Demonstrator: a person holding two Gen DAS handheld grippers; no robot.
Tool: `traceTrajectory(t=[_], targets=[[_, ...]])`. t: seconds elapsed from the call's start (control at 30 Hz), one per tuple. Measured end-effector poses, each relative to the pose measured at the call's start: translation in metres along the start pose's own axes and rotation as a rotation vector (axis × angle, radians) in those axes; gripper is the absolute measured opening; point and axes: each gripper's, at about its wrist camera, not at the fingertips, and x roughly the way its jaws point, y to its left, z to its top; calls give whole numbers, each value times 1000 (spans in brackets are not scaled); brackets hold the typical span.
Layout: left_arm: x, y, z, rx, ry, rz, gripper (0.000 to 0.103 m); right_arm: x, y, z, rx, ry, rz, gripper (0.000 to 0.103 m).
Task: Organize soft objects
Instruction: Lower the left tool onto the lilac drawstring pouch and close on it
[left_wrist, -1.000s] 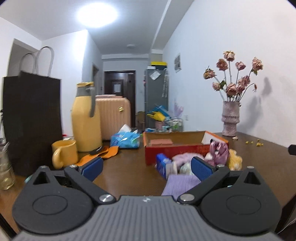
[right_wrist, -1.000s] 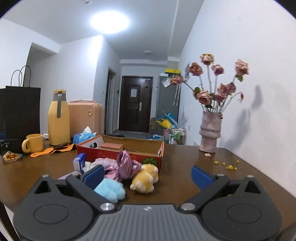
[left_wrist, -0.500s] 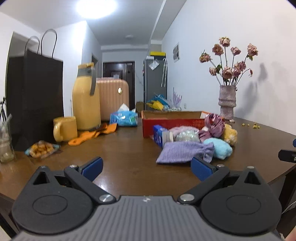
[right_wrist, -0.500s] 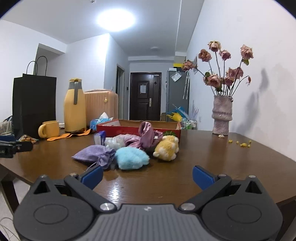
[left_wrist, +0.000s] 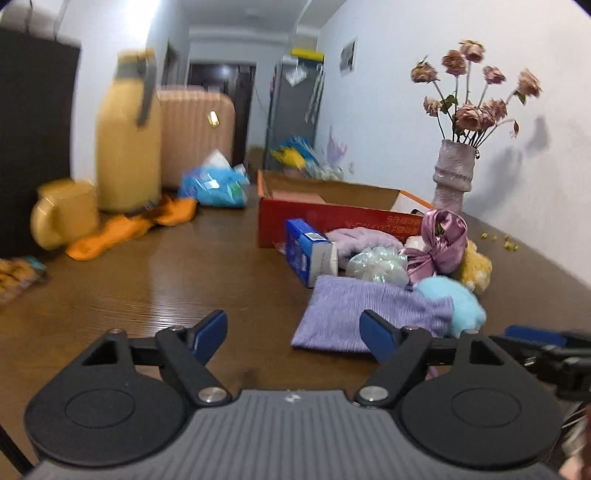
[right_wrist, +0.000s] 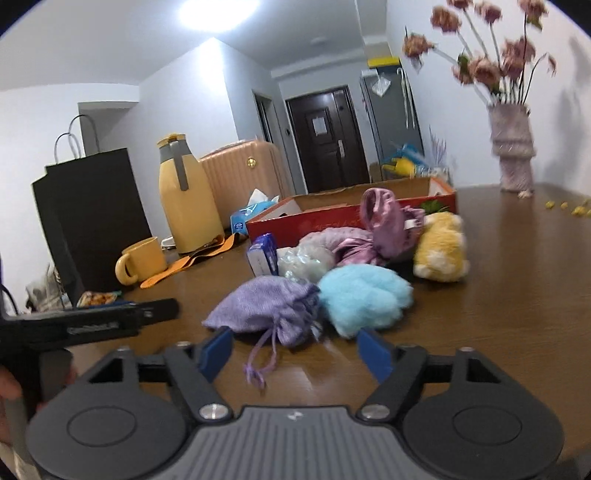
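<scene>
A pile of soft things lies in front of a red cardboard box (left_wrist: 332, 218) (right_wrist: 314, 221). It holds a purple drawstring pouch (left_wrist: 365, 314) (right_wrist: 269, 306), a light blue fluffy ball (left_wrist: 454, 299) (right_wrist: 365, 299), a yellow plush (left_wrist: 476, 267) (right_wrist: 439, 247) and a pink satin bow (left_wrist: 439, 240) (right_wrist: 384, 221). My left gripper (left_wrist: 293, 334) is low over the table just short of the pouch's near edge, jaws closing with nothing between them. My right gripper (right_wrist: 295, 350) faces the pouch and the ball, jaws closing. Only the pouch's cord (right_wrist: 258, 358) lies between its pads, unpressed.
A blue carton (left_wrist: 306, 251) and a shiny white bundle (left_wrist: 376, 264) sit in the pile. To the left stand a yellow thermos (right_wrist: 184, 199), a yellow mug (right_wrist: 142, 260), an orange cloth (left_wrist: 125, 230) and a black paper bag (right_wrist: 88, 218). A vase of dried flowers (left_wrist: 452, 177) stands far right.
Since half a second ago both grippers have come down and closer to the pile. Their jaws stand narrower than before. The pile itself has not moved.
</scene>
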Motion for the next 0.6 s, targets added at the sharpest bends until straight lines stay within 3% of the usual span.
traceTrajectory(t=[0.2, 0.27, 0.33, 0.43, 0.6], targets=[[54, 15, 25, -88, 98, -120, 74, 52, -3, 21, 50, 52, -2, 52], [67, 19, 28, -125, 141, -152, 65, 64, -2, 24, 40, 66, -14, 45], [76, 24, 27, -161, 178, -189, 58, 70, -2, 24, 33, 76, -28, 27], [79, 28, 27, -201, 202, -230, 53, 75, -3, 24, 21, 90, -29, 19], [72, 24, 23, -221, 218, -272, 40, 75, -4, 22, 2, 103, -27, 16]])
